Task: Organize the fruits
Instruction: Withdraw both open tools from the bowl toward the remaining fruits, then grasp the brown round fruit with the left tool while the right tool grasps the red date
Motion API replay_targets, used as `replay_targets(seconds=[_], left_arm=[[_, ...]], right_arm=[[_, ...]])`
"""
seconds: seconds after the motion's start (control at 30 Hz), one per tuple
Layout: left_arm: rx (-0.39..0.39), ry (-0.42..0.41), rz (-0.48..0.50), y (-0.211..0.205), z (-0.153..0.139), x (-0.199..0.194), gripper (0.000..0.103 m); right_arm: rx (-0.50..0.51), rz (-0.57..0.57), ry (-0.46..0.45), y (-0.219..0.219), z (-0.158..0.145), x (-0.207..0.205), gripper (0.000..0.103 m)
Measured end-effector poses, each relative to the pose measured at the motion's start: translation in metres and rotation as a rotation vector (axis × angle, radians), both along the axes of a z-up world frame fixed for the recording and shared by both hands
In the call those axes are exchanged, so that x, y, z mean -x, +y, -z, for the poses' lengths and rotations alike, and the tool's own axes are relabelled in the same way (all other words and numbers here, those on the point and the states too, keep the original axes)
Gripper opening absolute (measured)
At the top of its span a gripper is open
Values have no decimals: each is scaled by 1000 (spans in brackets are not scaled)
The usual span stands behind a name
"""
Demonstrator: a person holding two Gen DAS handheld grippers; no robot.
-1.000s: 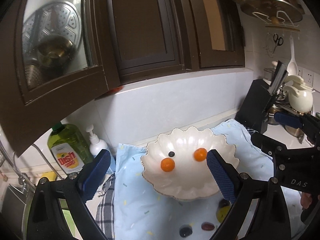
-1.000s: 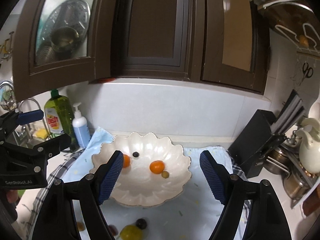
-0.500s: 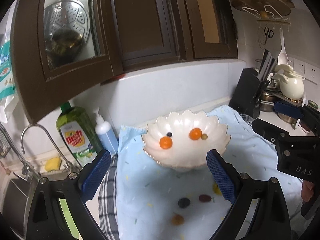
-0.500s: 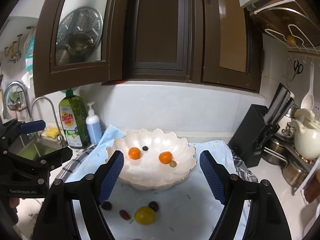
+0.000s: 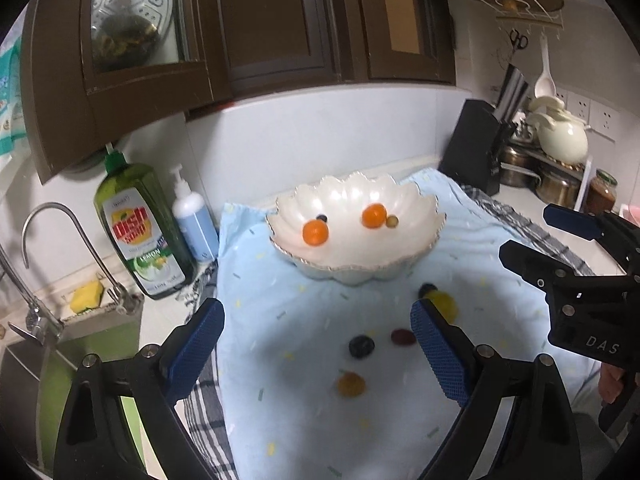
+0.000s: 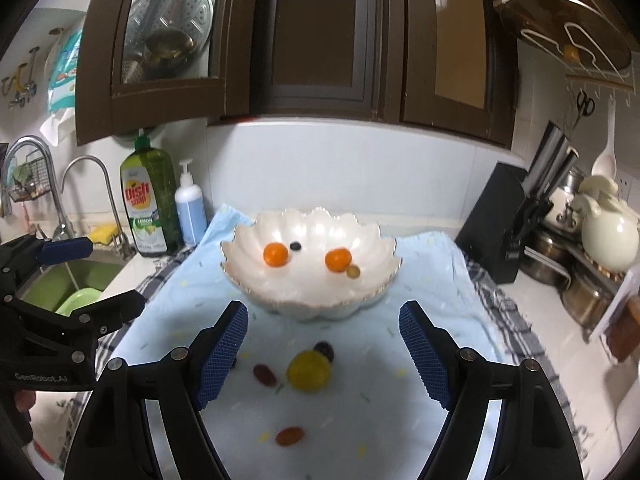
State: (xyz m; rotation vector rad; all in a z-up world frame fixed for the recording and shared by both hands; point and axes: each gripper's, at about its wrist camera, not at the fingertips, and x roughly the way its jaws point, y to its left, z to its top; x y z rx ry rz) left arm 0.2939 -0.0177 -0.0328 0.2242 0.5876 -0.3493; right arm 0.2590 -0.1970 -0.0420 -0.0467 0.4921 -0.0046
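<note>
A white scalloped bowl point(image 5: 424, 222) point(image 6: 372, 276) stands on a light blue cloth point(image 5: 288, 320) point(image 6: 380, 392). It holds two small oranges point(image 5: 315, 232) point(image 6: 338, 260), a blueberry point(image 6: 295, 245) and a green grape point(image 6: 352, 271). In front of it lie a yellow fruit point(image 6: 308, 370) point(image 5: 442, 303), a red grape point(image 6: 265, 375) point(image 5: 402, 336), dark berries point(image 5: 361, 346) point(image 6: 325, 349) and a small orange fruit point(image 5: 350, 385) point(image 6: 289, 435). My left gripper point(image 5: 318, 348) and right gripper point(image 6: 322, 356) are open and empty, held above the loose fruit.
A green dish soap bottle point(image 5: 138, 232) and a white pump bottle point(image 5: 194, 222) stand left of the cloth, by the sink tap point(image 5: 60, 240). A black knife block point(image 6: 500, 224), pots and a cream teapot point(image 6: 608, 236) are on the right. Dark cupboards hang above.
Both grippers have pulled back and up from the bowl. The loose fruits on the cloth in front of it have come into view.
</note>
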Motion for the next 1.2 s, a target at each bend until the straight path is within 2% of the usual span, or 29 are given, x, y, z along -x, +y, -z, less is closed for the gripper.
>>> replay_targets(seconds=[0.37, 0.73, 0.9, 1.2], left_arm=[[-29, 32, 88, 10, 31, 5, 90], [-43, 104, 171, 8, 72, 4, 82], [-70, 114, 198, 5, 89, 2, 77], [-61, 153, 220, 0, 112, -13, 68]], right_arm=[[-5, 80, 68, 16, 31, 16, 79], [-37, 122, 145, 22, 64, 22, 77], [-33, 124, 186, 27, 81, 20, 71], [-47, 108, 242, 32, 107, 7, 62]])
